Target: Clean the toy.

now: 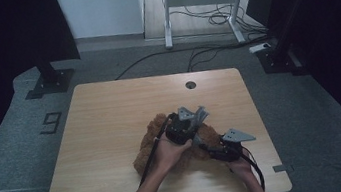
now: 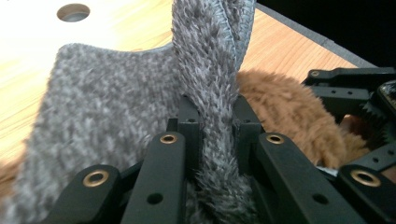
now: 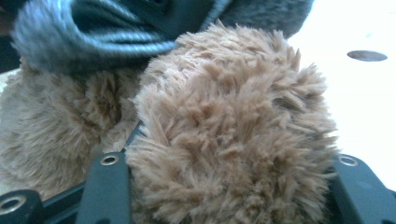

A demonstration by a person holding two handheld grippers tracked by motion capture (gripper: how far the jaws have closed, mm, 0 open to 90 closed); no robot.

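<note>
Left gripper (image 2: 212, 140) pinches a fold of grey cloth (image 2: 116, 112); right gripper (image 3: 229, 186) clamps the brown fluffy piece (image 1: 150, 147), near the table's (image 1: 110, 114) front edge. Risk — 2 opposed pulls could slip the thin fold free. The brown piece's long axis seems to run left-right — hard to judge, bunched.

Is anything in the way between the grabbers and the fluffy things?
Nothing visible. The left gripper is already pinching the grey fuzzy cloth, and the right gripper's jaws sit around the brown fluffy fabric.
</note>
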